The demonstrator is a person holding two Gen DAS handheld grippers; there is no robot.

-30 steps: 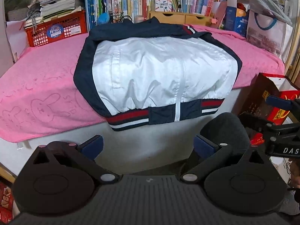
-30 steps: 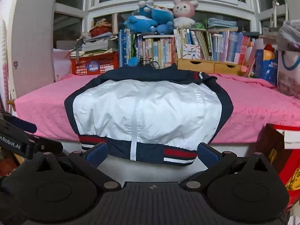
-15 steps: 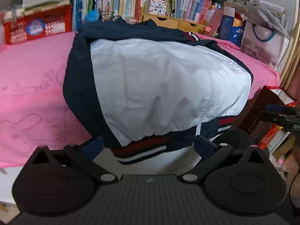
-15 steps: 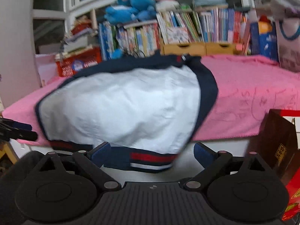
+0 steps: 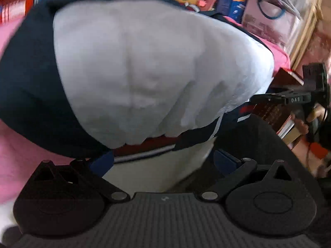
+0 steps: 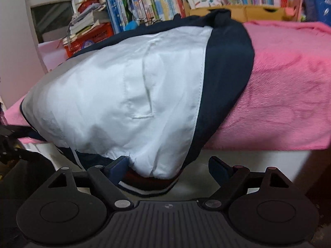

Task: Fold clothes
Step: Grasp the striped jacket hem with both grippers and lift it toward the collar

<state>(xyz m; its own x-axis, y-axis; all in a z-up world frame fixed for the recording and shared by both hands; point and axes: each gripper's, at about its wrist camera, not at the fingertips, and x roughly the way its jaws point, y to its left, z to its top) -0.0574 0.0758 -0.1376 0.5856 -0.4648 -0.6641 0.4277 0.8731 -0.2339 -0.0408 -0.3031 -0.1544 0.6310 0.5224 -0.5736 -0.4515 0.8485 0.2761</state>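
A white and navy jacket (image 5: 144, 68) with a red, white and navy striped hem (image 5: 144, 147) lies on the pink blanket (image 5: 12, 169), its hem hanging over the front edge. My left gripper (image 5: 163, 161) is open, its fingers on either side of the hem's left part. My right gripper (image 6: 168, 168) is open around the hem's right corner (image 6: 149, 183); the jacket (image 6: 134, 95) fills that view. The right gripper also shows at the right of the left wrist view (image 5: 289, 97).
Bookshelves (image 6: 165, 2) and a red basket (image 6: 89, 39) stand behind the bed. Bags (image 5: 266, 12) and a dark box (image 5: 277, 107) stand at the bed's right end. Pink blanket (image 6: 289, 86) stretches right of the jacket.
Both grippers have moved forward to the jacket's hanging hem, the left towards its left part and the right towards its right corner. Both stay open.
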